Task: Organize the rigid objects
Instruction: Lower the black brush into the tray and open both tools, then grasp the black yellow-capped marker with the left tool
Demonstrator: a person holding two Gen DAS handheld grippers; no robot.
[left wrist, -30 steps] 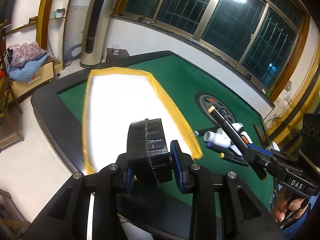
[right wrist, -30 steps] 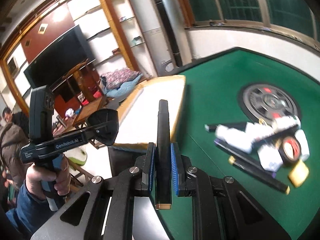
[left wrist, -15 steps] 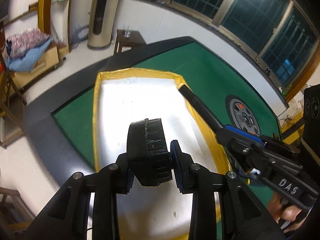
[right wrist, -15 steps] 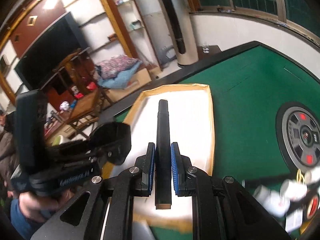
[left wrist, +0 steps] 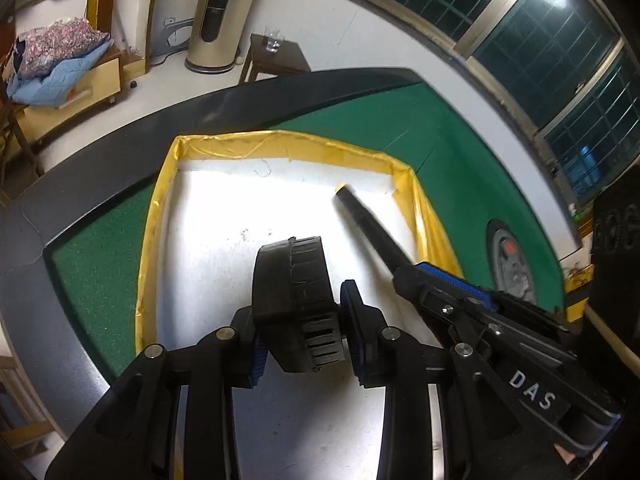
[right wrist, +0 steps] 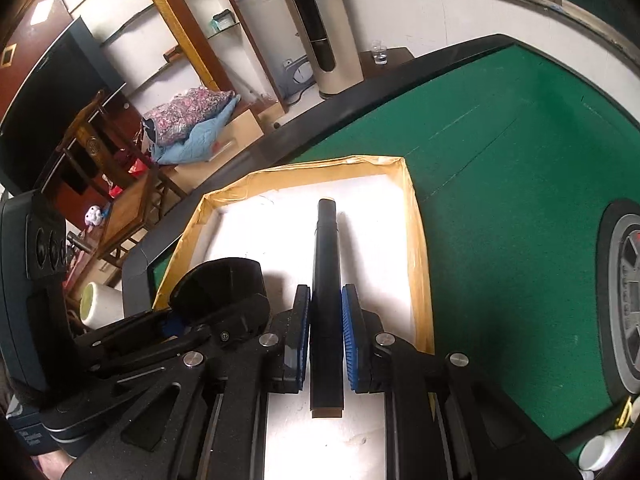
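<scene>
Between the left gripper's (left wrist: 302, 334) fingers: round black cap (left wrist: 294, 296), clamped edge-on above the tray (left wrist: 160, 208). Right gripper (right wrist: 326, 334) is closed on a black stick (right wrist: 326, 280), fingers near its rear end. Both look rigid, light, smooth-sided; mid-body holds suit. Lettering: "DAS" on the right gripper.

The right gripper (right wrist: 326, 340) clamps a long black stick (right wrist: 326, 280) that points out over a white tray with a yellow rim (right wrist: 420, 240). To its left, the left gripper (right wrist: 188, 320) holds a round black cap (right wrist: 218, 282) above the same tray, on a green table (right wrist: 500, 200).
</scene>
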